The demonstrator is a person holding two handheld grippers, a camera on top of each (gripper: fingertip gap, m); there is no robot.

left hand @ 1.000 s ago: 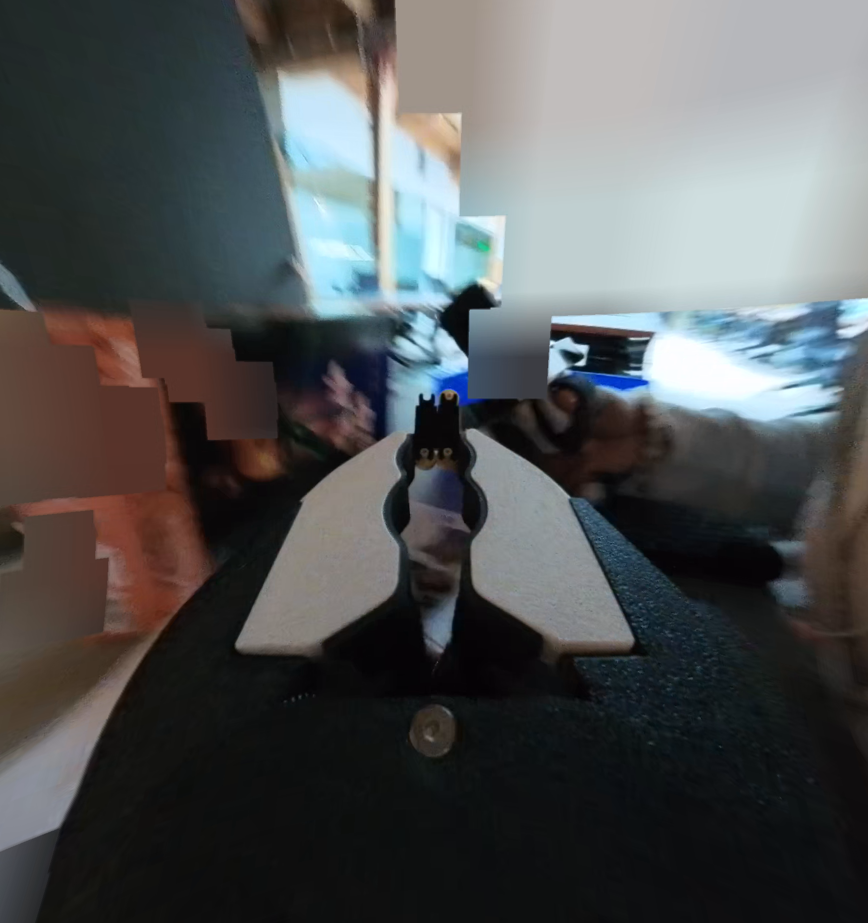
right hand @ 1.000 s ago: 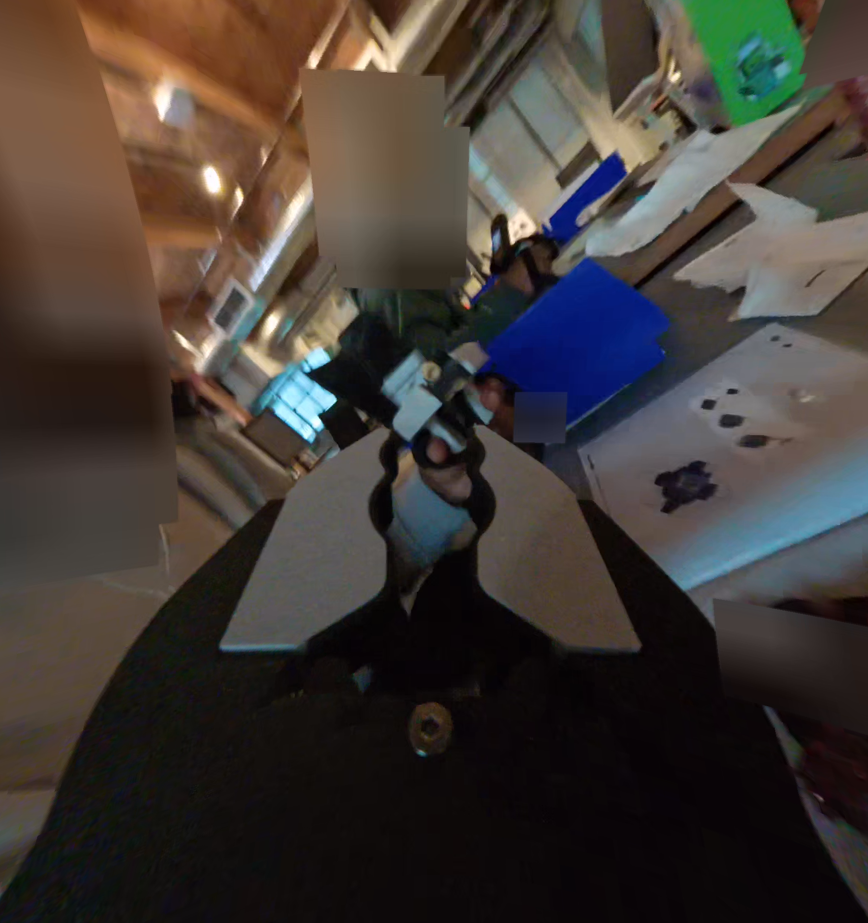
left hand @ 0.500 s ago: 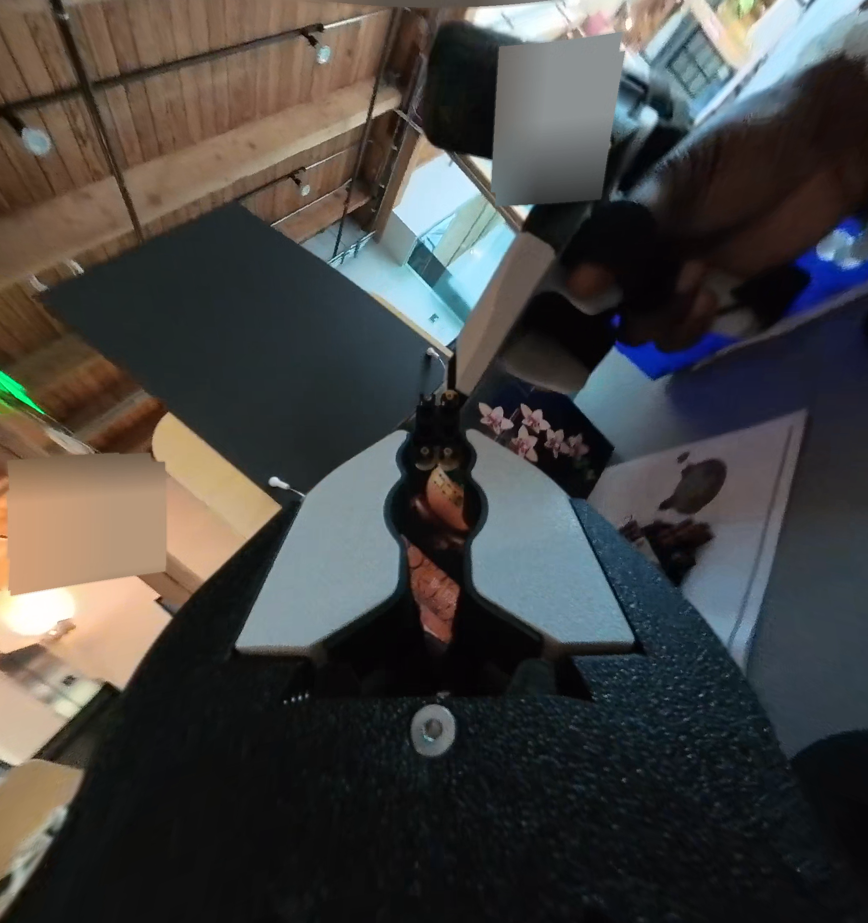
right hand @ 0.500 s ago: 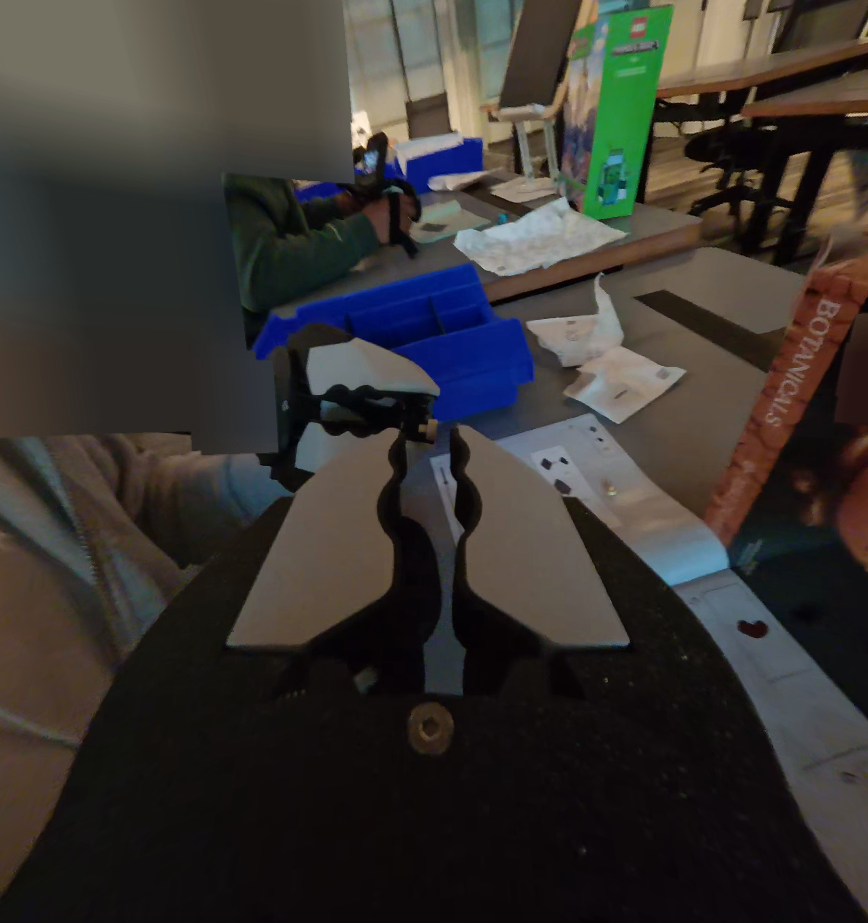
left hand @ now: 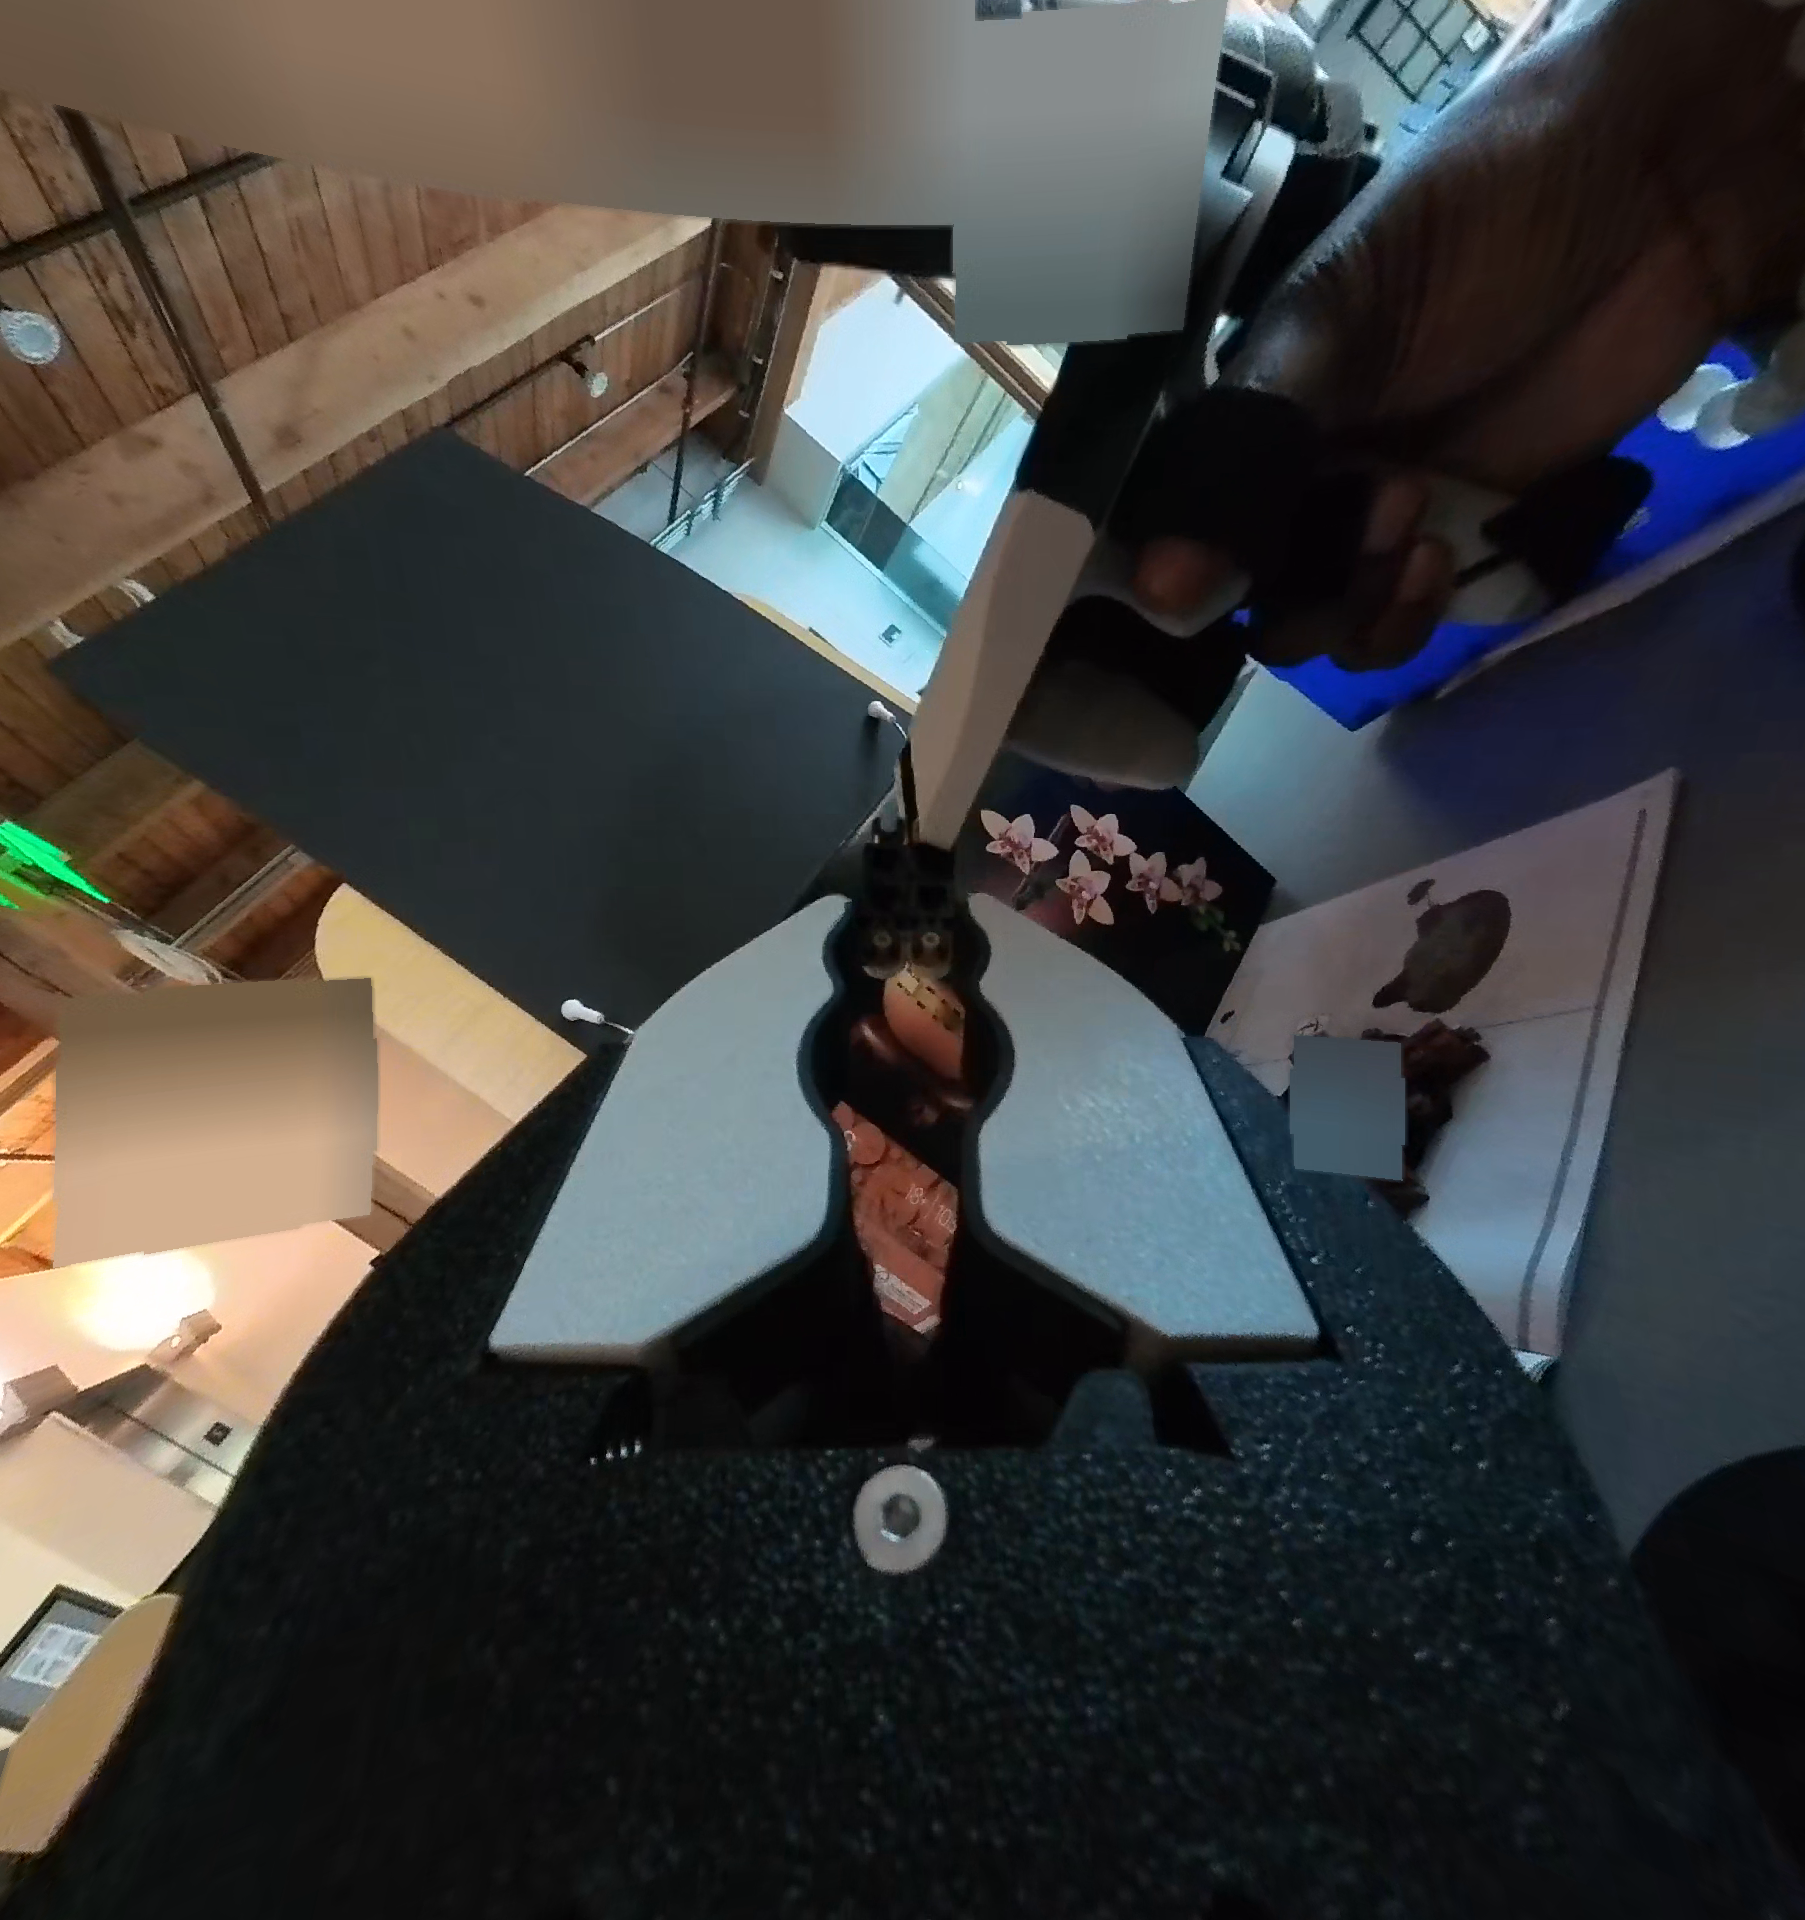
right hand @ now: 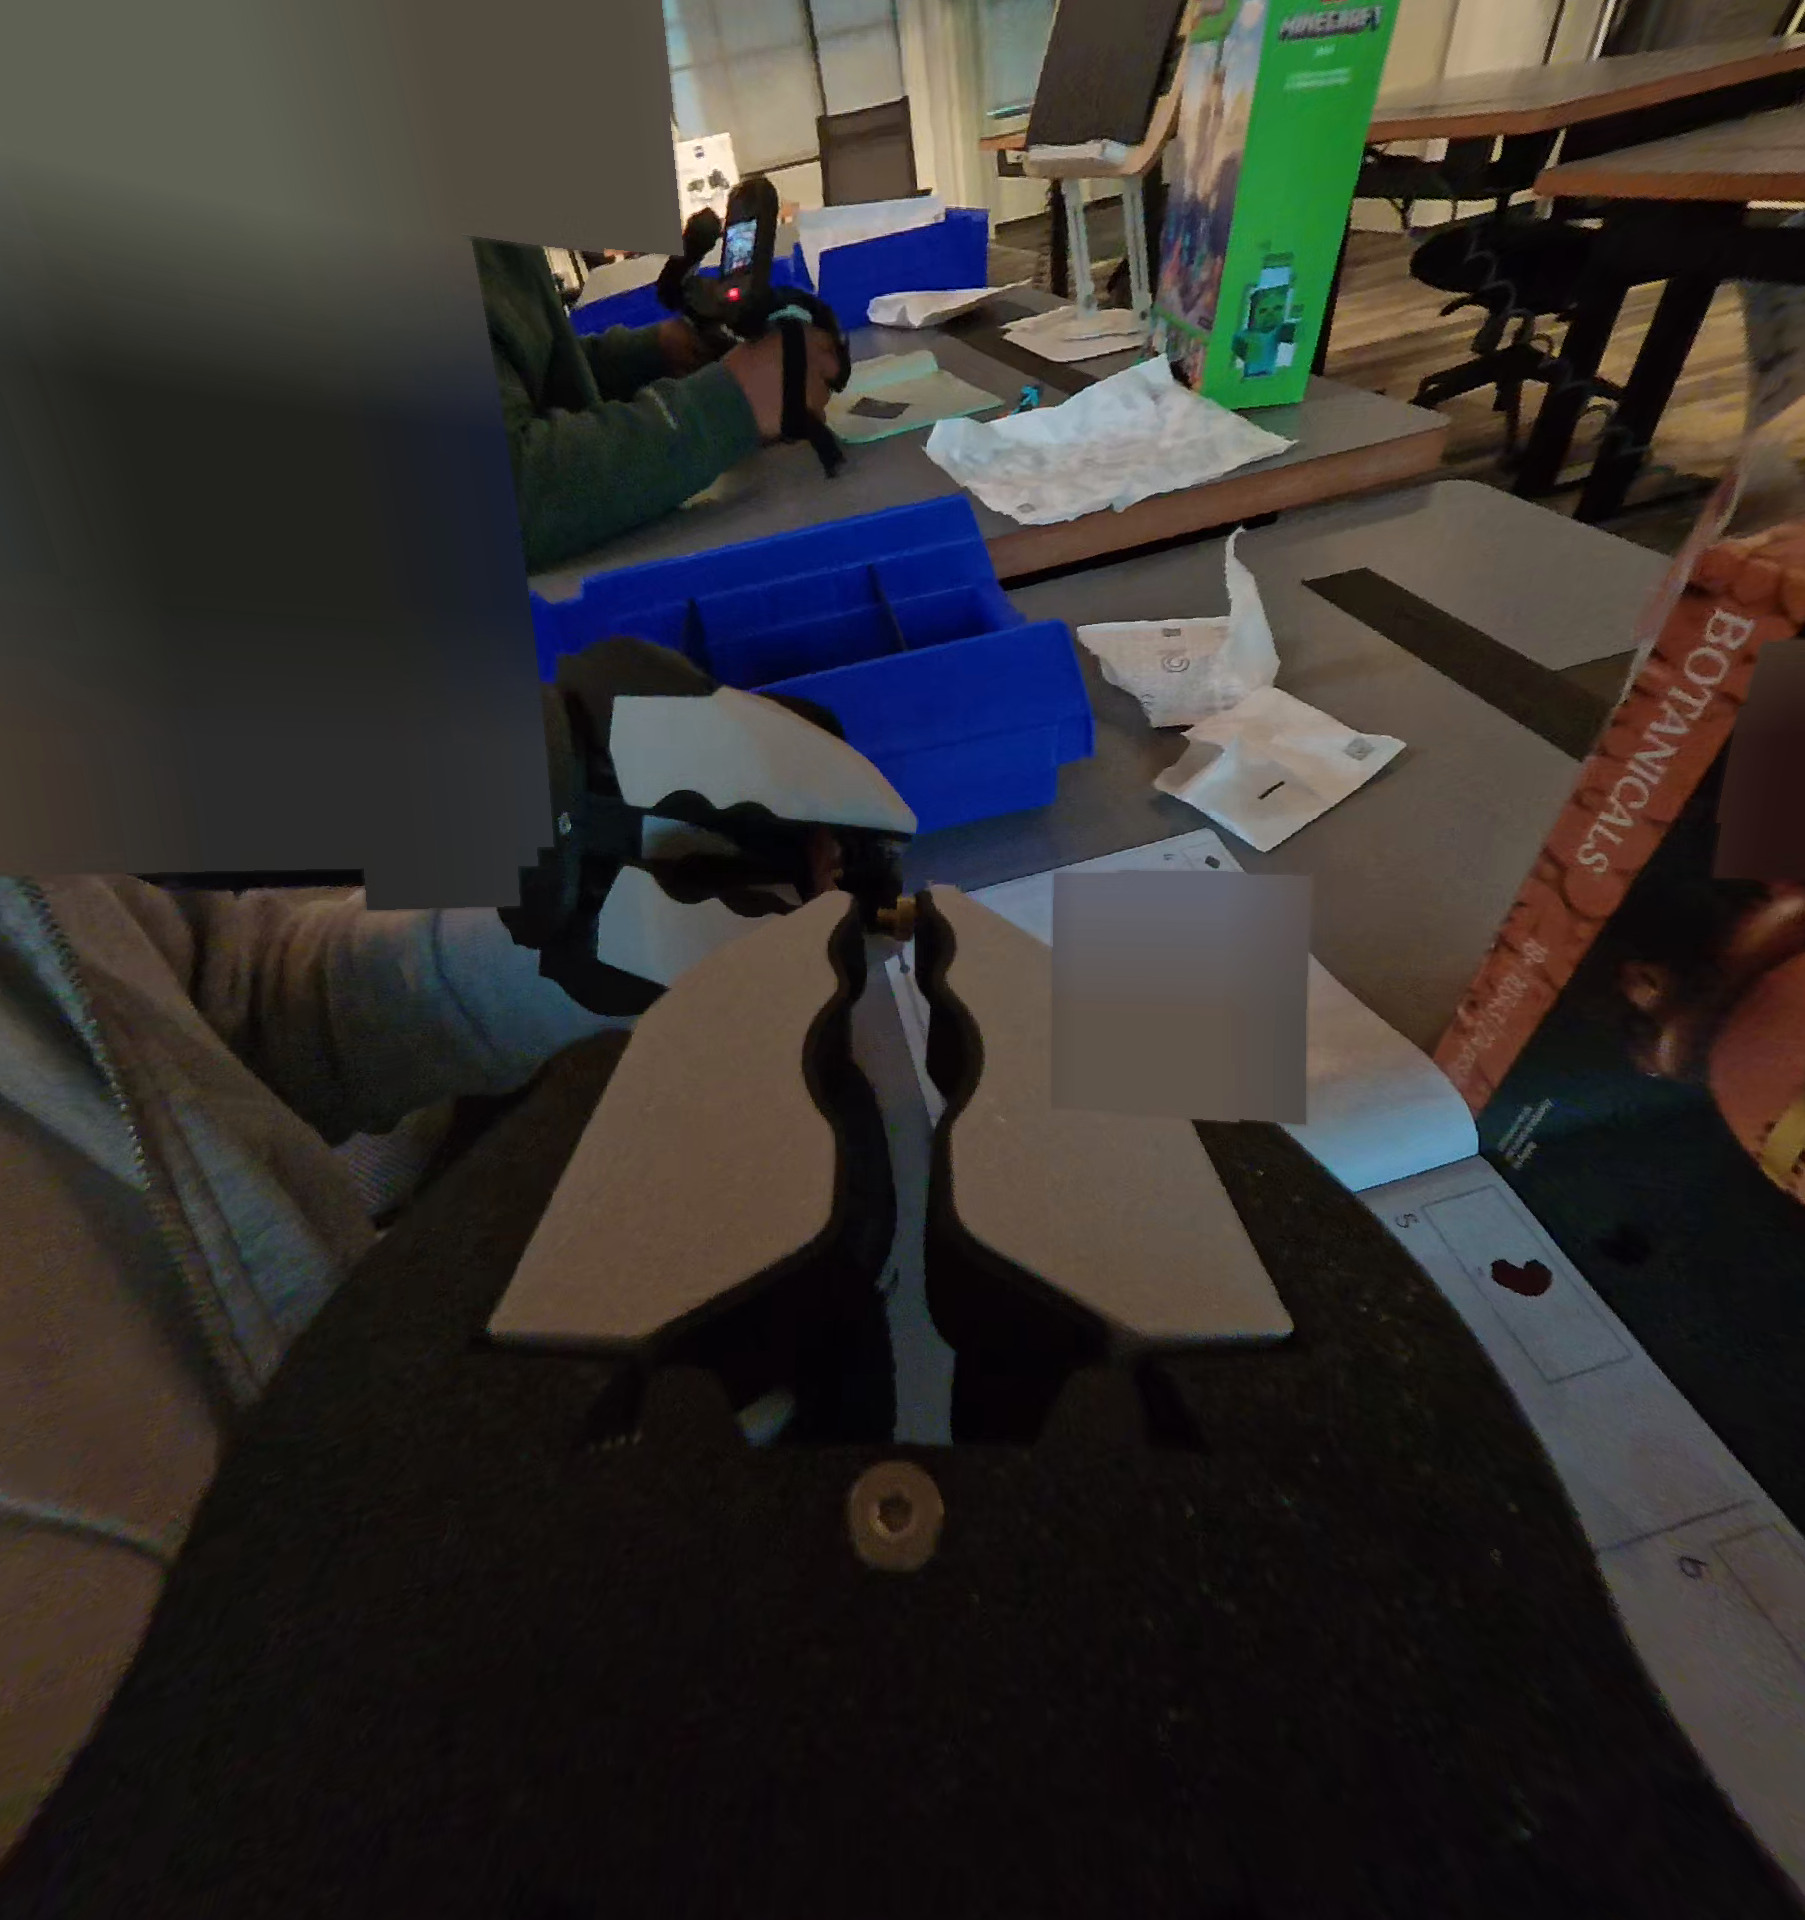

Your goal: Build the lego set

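Left gripper: I am holding the left gripper [left hand: 903, 909] partly closed, its two pads pressing on a small black brick assembly [left hand: 903, 883]. Two round tan pin ends are showing on the side that faces its camera.
Black assembly: it is sitting in the left fingertips, off the grey table [right hand: 1397, 883]. In the right wrist view it is lying at 12 o'clock, just past my right fingertips.
Right gripper: I am keeping the right gripper [right hand: 890, 904] closed down to a narrow slit. A tan pin [right hand: 893, 916] that juts from the black assembly is standing between the tips, and the pads look to be touching it. In the left wrist view this gripper is reaching in from 1 o'clock, and one pale finger [left hand: 991, 644] is ending at the assembly.
Surroundings: a blue divided bin [right hand: 877, 665] is sitting at 12 o'clock beyond the grippers. Torn white paper bags [right hand: 1272, 758] are lying at 1 o'clock. An open instruction booklet [right hand: 1397, 1101] is lying at 3 o'clock. A dark box with flower pictures [right hand: 1708, 935] is leaning just beside the booklet.
Change from earlier: the right fingers are standing closer together than a second ago. Back then the right view was tilted and blurred. The left grasp is looking the same throughout.
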